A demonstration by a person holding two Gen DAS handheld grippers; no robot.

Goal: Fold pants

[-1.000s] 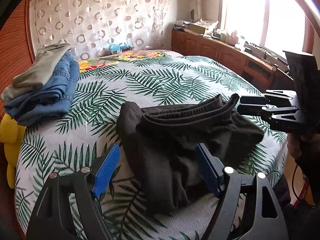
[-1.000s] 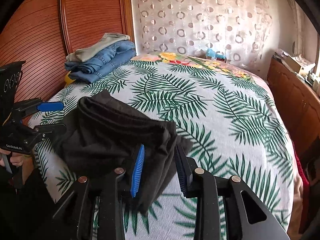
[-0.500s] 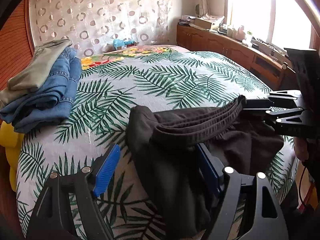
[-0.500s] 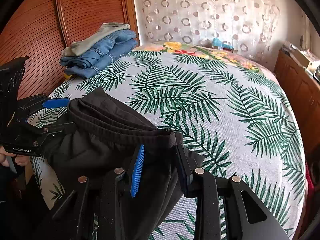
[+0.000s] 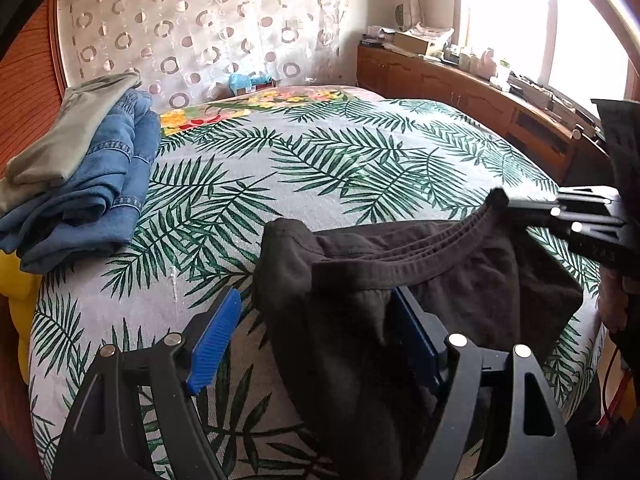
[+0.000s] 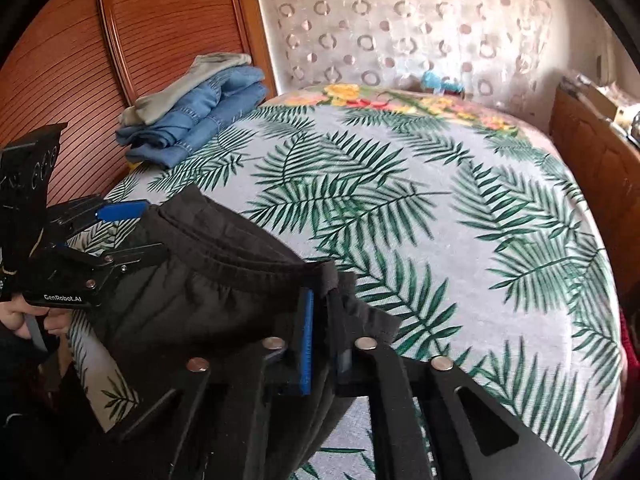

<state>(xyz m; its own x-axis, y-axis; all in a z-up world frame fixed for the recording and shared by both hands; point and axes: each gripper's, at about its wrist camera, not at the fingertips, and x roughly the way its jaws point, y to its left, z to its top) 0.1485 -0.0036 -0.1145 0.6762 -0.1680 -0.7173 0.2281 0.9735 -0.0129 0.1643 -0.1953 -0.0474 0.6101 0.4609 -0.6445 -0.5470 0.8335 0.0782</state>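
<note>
Clamped on one end of a dark waistband, the right gripper (image 6: 320,332) has just finished closing its jaws, the black fabric pinched between the blue pads at the near edge of the bed (image 6: 420,216). Across from it the left gripper (image 5: 316,344) stands wide, its two pads well apart; the other end of the black pants (image 5: 400,280) lies bunched between them, draped against the inner face of the far pad, with nothing pressing it yet.

The waistband runs as a sagging line from one gripper to the other, roughly along the near edge of the bed, while the legs of the garment hang down over that edge, out of sight below. The cloth the left gripper needs is already inside its open jaws, so a squeeze, rather than a reach, looks like all the next step asks of that hand; only then could the waistband be lifted and stretched evenly between the two.

Farther back, the palm-leaf bedspread (image 5: 360,152) lies bare across the middle of the mattress. Beyond it, against the slatted wooden headboard (image 6: 168,32), sits a stack of folded jeans (image 6: 200,120) topped with a pale grey-green garment (image 6: 188,80).
</note>
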